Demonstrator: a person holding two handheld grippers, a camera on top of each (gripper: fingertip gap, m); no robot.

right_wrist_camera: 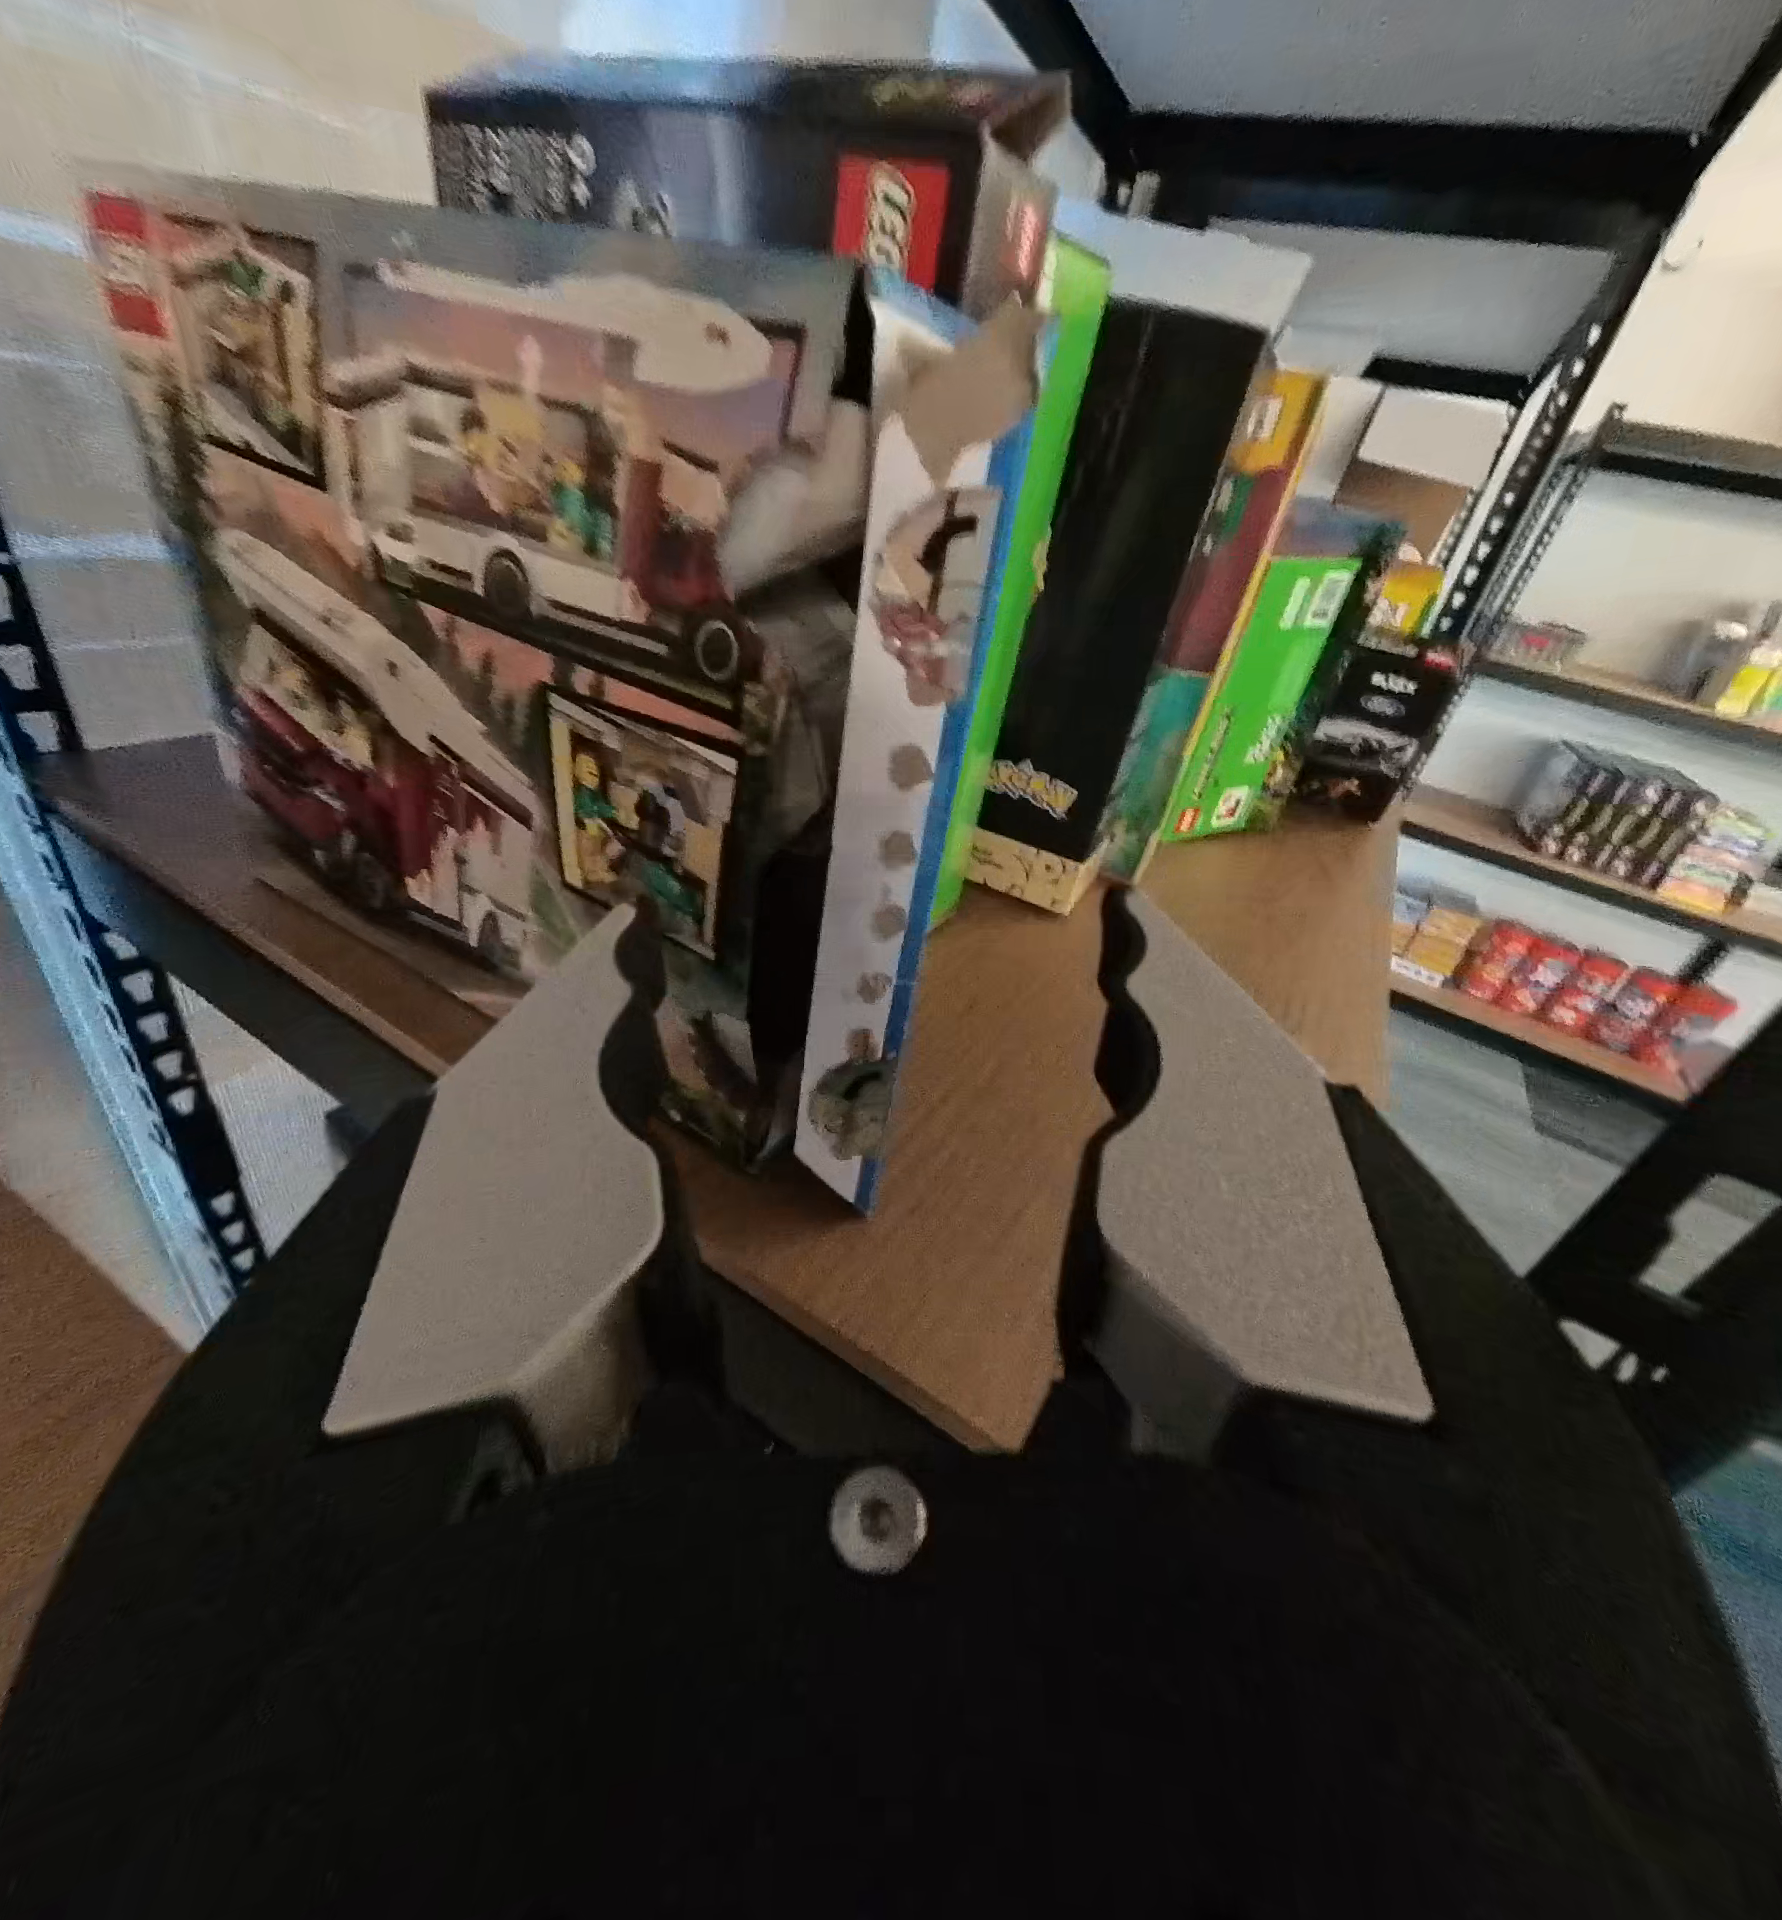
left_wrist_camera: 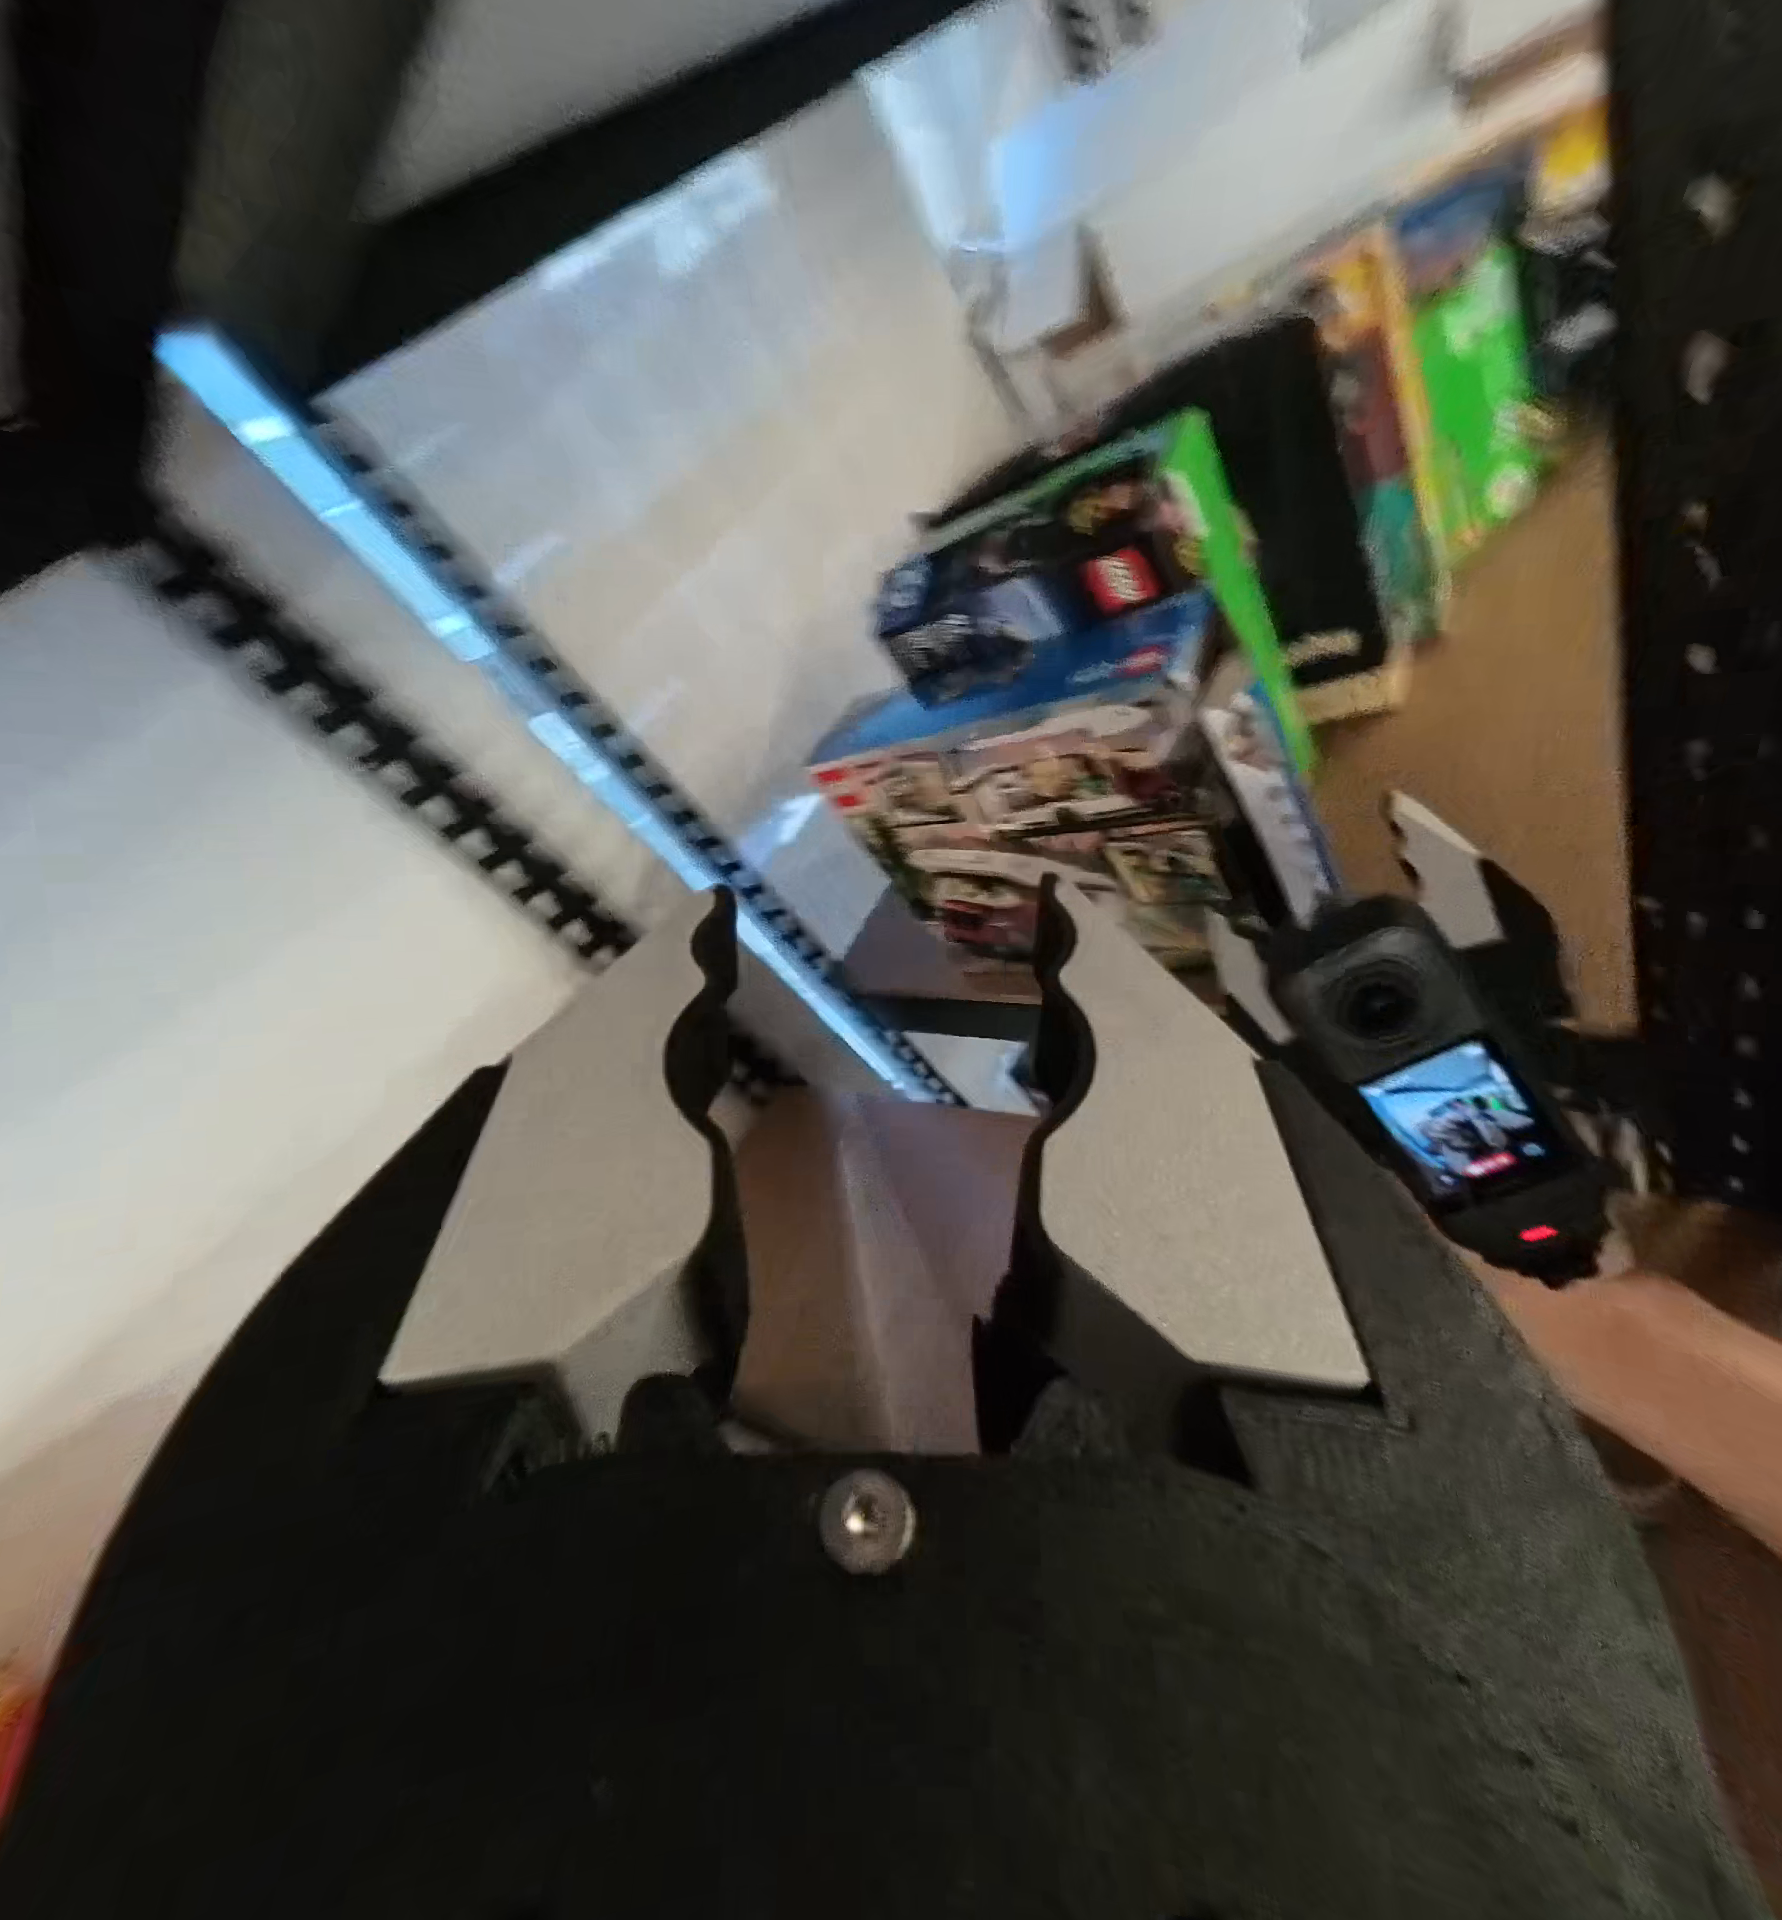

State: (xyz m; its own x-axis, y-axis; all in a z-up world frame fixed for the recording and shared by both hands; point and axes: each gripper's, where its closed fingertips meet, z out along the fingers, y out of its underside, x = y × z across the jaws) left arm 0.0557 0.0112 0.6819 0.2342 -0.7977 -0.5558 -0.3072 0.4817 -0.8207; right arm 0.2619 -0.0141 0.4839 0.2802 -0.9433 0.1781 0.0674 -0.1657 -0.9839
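Right wrist view: both tools (right_wrist_camera: 871,930) (left_wrist_camera: 887,935) spread, empty; boxes (right_wrist_camera: 513,582) upright on shelf (right_wrist_camera: 980,1195).

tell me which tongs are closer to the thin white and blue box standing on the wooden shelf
Right. The right tongs sit open just before the thin white and blue box. The left tongs, also open, hang farther back beside the shelf post.

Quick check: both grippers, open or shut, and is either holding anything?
Left gripper: jaws open, holding nothing, pointed at the shelf upright.
Right gripper: jaws open, holding nothing; blue-edged white box stands on the wooden shelf just ahead.
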